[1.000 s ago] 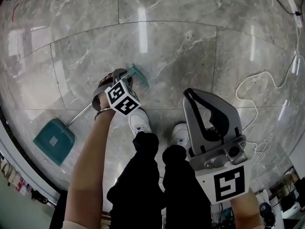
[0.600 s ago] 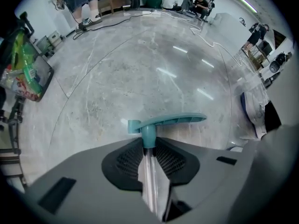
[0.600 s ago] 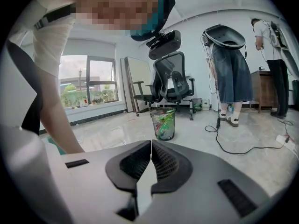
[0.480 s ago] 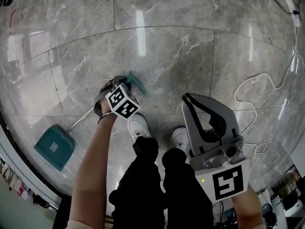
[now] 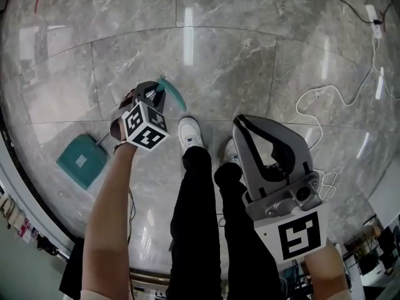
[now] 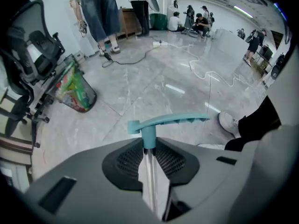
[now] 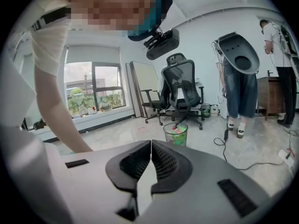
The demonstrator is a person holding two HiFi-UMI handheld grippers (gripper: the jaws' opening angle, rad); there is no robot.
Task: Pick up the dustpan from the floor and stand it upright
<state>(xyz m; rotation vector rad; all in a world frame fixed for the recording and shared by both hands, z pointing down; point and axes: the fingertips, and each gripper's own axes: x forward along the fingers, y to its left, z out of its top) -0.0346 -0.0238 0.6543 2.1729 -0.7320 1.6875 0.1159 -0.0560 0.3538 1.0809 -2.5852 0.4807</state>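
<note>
The dustpan has a teal pan [image 5: 82,160] on the marble floor at the left, a thin metal pole and a teal handle [image 5: 170,92]. My left gripper [image 5: 149,94] is shut on the pole just below that handle, holding it up off the floor. In the left gripper view the teal handle [image 6: 168,122] sticks out crosswise past the closed jaws and the metal pole [image 6: 149,181] runs between them. My right gripper [image 5: 245,125] hangs at the right, shut with nothing in it; in the right gripper view my right gripper [image 7: 151,146] has its jaws touching.
The person's legs and white shoes [image 5: 189,132] stand between the grippers. A white cable [image 5: 325,99] loops over the floor at the right. A waste bin [image 6: 74,91], office chairs [image 7: 182,94] and standing people [image 6: 100,13] are further off.
The left gripper has lifted the handle end up and toward the far side. The pan has swung closer under it, so the pole stands steeper. The right gripper has barely moved.
</note>
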